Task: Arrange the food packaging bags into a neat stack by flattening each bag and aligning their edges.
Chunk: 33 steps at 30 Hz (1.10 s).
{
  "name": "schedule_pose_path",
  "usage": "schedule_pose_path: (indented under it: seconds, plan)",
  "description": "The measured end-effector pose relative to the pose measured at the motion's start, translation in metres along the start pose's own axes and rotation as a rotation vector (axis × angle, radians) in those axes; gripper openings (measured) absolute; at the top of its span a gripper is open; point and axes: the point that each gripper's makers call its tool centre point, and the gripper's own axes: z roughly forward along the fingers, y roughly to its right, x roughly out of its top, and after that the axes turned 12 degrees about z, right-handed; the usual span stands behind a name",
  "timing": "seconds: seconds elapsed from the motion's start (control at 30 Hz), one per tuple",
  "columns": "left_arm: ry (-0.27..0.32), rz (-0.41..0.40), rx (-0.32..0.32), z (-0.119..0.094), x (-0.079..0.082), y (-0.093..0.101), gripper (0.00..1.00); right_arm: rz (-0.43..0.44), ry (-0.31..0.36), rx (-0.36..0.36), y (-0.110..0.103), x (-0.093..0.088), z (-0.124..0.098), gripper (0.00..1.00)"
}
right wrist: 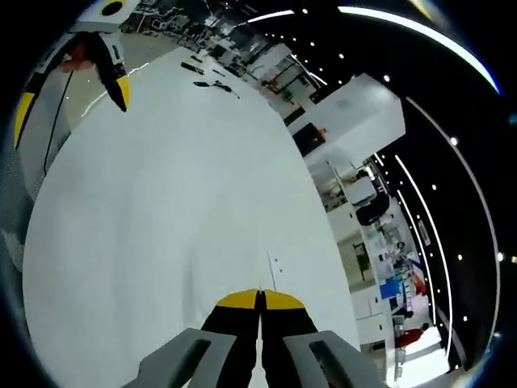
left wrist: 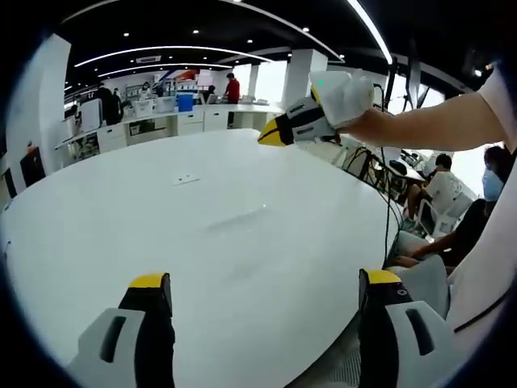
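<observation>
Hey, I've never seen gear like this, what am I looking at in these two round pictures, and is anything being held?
A person holds a two-jaw gripper in each hand, and a fisheye camera rides on each one. The left gripper view looks along the left gripper: its yellow-tipped jaws stand wide apart, with nothing between them. The right gripper comes into that view from the right, held in the person's hand above the table. The right gripper view looks along the right gripper, whose jaws are pressed together and look empty; the left gripper shows at top left, open. Below both lies a large white round table. A small flat mark or slip lies on it, too small to identify. I see no food bags in either view. Other people sit nearby.
</observation>
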Motion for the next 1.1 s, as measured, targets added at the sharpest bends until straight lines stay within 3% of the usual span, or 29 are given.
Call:
schedule_pose_path:
  seconds: [0.3,0.6,1.1]
  plan:
    - [-0.003,-0.008,0.004,0.0,-0.001,-0.002,0.94,-0.023,0.001,-0.028,0.033,0.003,0.013,0.0]
    - [-0.009,-0.01,0.008,0.001,-0.002,-0.004,0.94,-0.067,0.01,-0.051,0.052,0.009,0.022,0.0]
    - [-0.017,-0.014,0.013,0.002,-0.003,-0.005,0.94,-0.105,0.02,-0.055,0.044,0.005,0.034,0.0]
